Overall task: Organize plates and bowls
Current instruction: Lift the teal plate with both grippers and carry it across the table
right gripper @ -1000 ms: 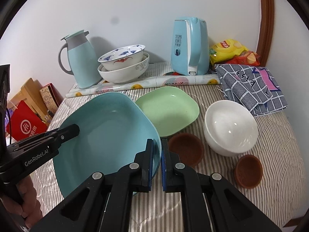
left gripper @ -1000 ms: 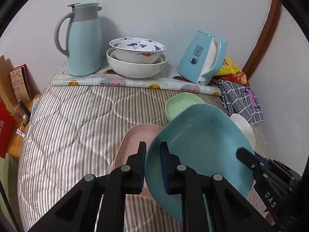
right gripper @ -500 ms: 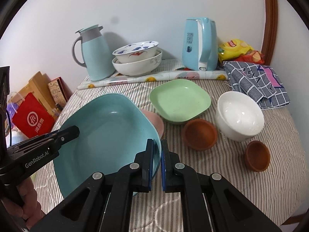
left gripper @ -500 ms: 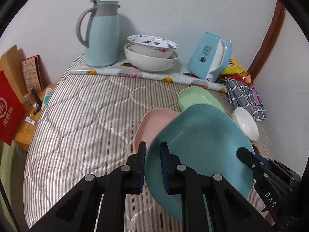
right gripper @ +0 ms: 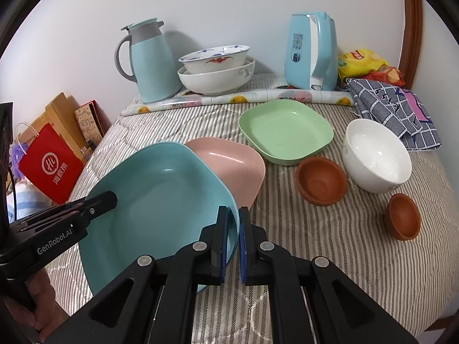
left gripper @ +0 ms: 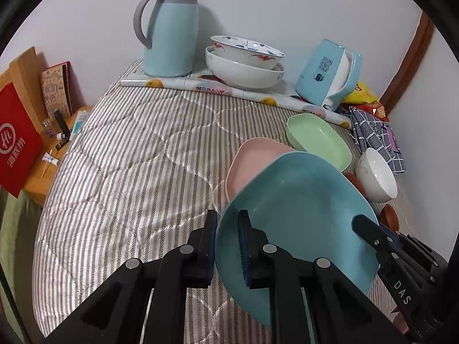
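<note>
Both grippers hold one large blue plate (left gripper: 301,206) (right gripper: 160,200) above the striped bed. My left gripper (left gripper: 227,223) is shut on its left rim; it shows in the right wrist view (right gripper: 106,200). My right gripper (right gripper: 233,220) is shut on its right rim; it shows in the left wrist view (left gripper: 364,226). A pink plate (right gripper: 235,163) (left gripper: 252,157) lies partly under the blue plate. A green plate (right gripper: 287,129) (left gripper: 318,140), a white bowl (right gripper: 375,154) (left gripper: 375,175) and two brown bowls (right gripper: 321,180) (right gripper: 403,215) lie to the right.
At the back stand a blue jug (left gripper: 172,28), two stacked white bowls (left gripper: 243,63) and a blue kettle (left gripper: 330,77) on a rolled mat. A checked cloth (right gripper: 393,109) and snack bags (right gripper: 364,63) lie at back right. A red bag (left gripper: 17,143) stands left of the bed.
Both grippers have carried the blue plate left and back toward the near edge. The pink plate, hidden under it before, now shows to its right.
</note>
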Motion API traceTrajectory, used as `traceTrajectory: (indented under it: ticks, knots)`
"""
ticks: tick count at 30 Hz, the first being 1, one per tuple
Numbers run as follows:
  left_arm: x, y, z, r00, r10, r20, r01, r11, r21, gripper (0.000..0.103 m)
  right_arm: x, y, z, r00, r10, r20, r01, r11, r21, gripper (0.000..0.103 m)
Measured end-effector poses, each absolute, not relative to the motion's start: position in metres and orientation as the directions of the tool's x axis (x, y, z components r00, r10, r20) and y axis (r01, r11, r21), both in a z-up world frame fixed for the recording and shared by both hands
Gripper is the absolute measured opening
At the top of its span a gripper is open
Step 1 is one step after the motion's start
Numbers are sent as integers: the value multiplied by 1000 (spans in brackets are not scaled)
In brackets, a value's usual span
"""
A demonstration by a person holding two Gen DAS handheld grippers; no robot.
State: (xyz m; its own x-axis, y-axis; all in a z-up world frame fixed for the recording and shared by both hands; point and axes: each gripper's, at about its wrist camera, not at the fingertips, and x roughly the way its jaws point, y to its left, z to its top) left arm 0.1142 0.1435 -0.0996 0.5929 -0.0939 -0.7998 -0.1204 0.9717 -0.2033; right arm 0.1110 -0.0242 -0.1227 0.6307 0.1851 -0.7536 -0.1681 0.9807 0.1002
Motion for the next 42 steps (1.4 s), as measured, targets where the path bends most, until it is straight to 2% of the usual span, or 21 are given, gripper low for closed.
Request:
traceTrajectory:
  ticks: [25, 42]
  knots:
    - [158, 143, -130, 533, -135, -835, -98, 971, -219, 14, 155, -28, -157, 572, 167, -803, -153, 984, 95, 8]
    - [186, 141, -144, 510, -143, -848, -90, 972, -218, 14, 197, -23, -165, 585, 129, -800, -190, 982, 19, 9]
